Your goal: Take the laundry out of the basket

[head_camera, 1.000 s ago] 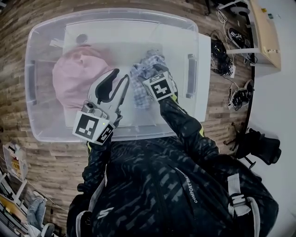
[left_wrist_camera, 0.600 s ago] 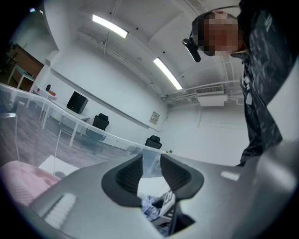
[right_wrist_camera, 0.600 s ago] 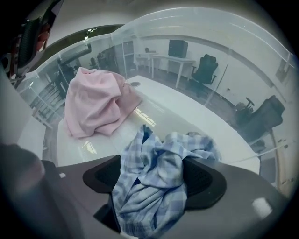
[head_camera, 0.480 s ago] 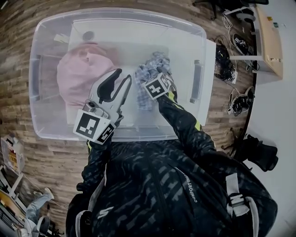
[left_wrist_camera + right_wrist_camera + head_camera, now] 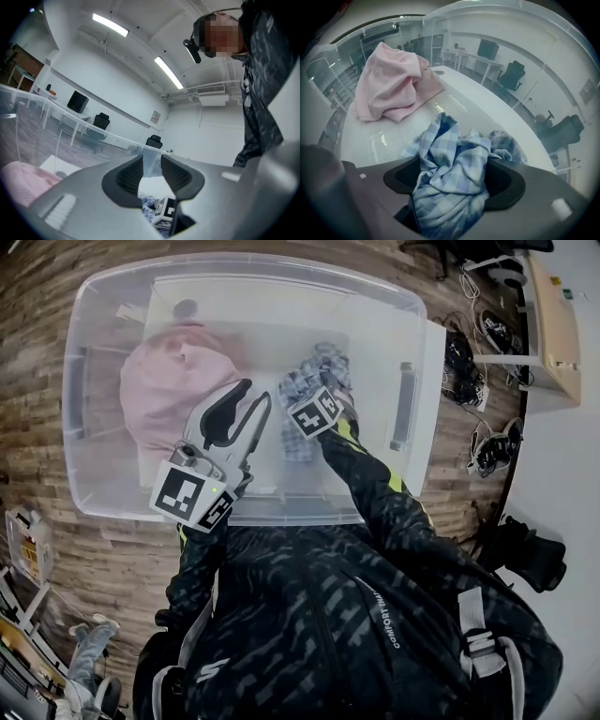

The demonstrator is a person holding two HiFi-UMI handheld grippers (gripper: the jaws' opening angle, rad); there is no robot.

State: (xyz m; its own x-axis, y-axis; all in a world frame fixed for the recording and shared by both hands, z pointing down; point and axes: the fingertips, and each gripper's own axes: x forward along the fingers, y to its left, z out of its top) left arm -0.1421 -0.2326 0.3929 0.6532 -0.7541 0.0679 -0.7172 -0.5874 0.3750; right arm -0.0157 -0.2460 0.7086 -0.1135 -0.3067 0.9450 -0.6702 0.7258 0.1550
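Though crumpled checked cloth (image 5: 451, 199) fills right claw (image 5: 454, 171), it seems spread; left claw (image 5: 151, 163) ajar

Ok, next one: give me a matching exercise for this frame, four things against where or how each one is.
Things: 1 pink cloth; 2 checked cloth; 3 left gripper; 4 bin.
States: A clear plastic; B between the jaws of the right gripper; C empty, jaws slightly apart; D heaped at the bin's left end.
Pairs: 1-D; 2-B; 3-C; 4-A.
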